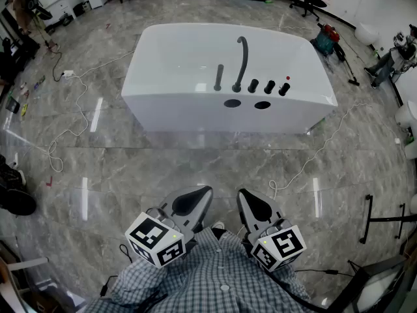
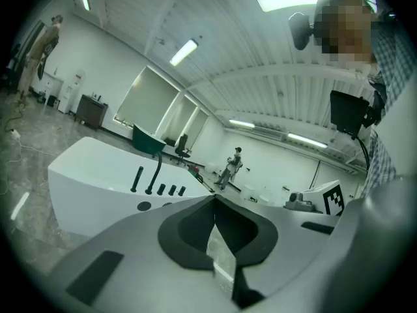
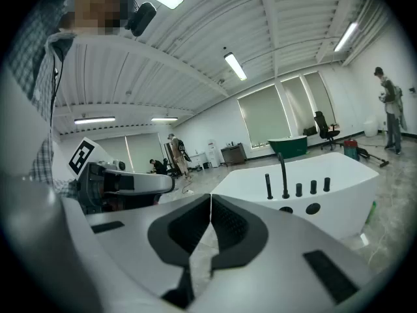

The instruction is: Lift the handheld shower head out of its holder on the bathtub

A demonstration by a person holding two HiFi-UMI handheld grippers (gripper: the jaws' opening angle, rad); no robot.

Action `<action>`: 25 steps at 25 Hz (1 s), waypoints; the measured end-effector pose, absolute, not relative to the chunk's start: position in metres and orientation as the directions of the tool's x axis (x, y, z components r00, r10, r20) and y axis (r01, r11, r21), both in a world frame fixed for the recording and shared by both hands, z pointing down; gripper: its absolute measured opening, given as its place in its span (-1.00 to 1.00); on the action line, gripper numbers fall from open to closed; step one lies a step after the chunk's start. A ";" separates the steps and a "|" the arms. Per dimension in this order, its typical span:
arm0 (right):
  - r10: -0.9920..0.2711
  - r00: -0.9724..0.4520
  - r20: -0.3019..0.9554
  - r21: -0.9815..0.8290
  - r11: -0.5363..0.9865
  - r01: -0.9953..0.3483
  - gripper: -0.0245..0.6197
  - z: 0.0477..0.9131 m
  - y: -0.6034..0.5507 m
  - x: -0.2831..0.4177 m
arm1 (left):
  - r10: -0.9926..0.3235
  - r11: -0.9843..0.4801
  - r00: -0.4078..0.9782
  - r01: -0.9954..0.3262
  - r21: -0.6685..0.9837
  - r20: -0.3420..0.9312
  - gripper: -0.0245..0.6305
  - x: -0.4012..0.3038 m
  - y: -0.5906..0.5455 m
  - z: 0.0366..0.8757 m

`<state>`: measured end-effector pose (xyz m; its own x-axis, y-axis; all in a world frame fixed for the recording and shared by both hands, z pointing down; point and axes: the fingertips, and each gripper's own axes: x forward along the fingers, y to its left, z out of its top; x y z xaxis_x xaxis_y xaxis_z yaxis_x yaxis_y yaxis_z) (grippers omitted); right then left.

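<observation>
The bathtub (image 1: 169,64) is seen standing on the marble floor (image 1: 195,155), well apart from the person. The shower head (image 1: 219,78) is found upright in its holder on the near ledge of the tub, just left of the curved spout (image 1: 242,60), with 3 knobs (image 1: 269,87) lined up to the right of that spout. It is judged to be parked there so that it can be drawn straight up by its slim black stem, and nothing is seen touching it.

The left claw (image 1: 199,194) and the right claw (image 1: 251,197) are held low and close to the checked shirt (image 1: 215,272), side by side and pointed toward the tub. In each gripper view the 2 jaws are seen pressed tip to tip, with nothing caught between them, so both claws are closed and empty. This posture is read as a resting carry before any approach: the tub is too far off for a reach, so no opening is called for yet.

The lift is judged not to have begun. A walk forward is expected to be needed first, and then 1 claw would have to be opened around the stem. A white cable (image 1: 71,119) lies looped on the floor to the left of the tub, clear of the direct path.
</observation>
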<state>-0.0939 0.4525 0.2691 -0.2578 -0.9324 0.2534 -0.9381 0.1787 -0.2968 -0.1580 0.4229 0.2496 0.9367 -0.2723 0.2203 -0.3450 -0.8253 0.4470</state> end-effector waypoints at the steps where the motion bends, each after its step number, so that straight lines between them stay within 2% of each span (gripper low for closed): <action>1: -0.932 -0.256 0.257 -0.300 0.174 -0.938 -0.87 0.270 0.454 -0.094 | -0.271 -0.825 0.937 -0.344 0.447 0.220 -0.92 -0.158 0.424 0.250; 14: -0.935 -0.250 0.251 -0.312 0.166 -0.935 -0.87 0.269 0.464 -0.090 | -0.269 -0.828 0.937 -0.343 0.444 0.223 -0.92 -0.154 0.438 0.249; 25: -0.956 -0.201 0.214 -0.308 0.129 -0.943 -0.87 0.260 0.471 -0.062 | -0.322 -0.809 0.917 -0.395 0.435 0.235 -0.92 -0.161 0.439 0.246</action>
<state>-0.0621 0.4705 0.2604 -0.2011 -0.9559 0.2141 -0.9426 0.1293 -0.3079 -0.1614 0.4388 0.2465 0.9174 -0.3216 0.2346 -0.3949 -0.8094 0.4346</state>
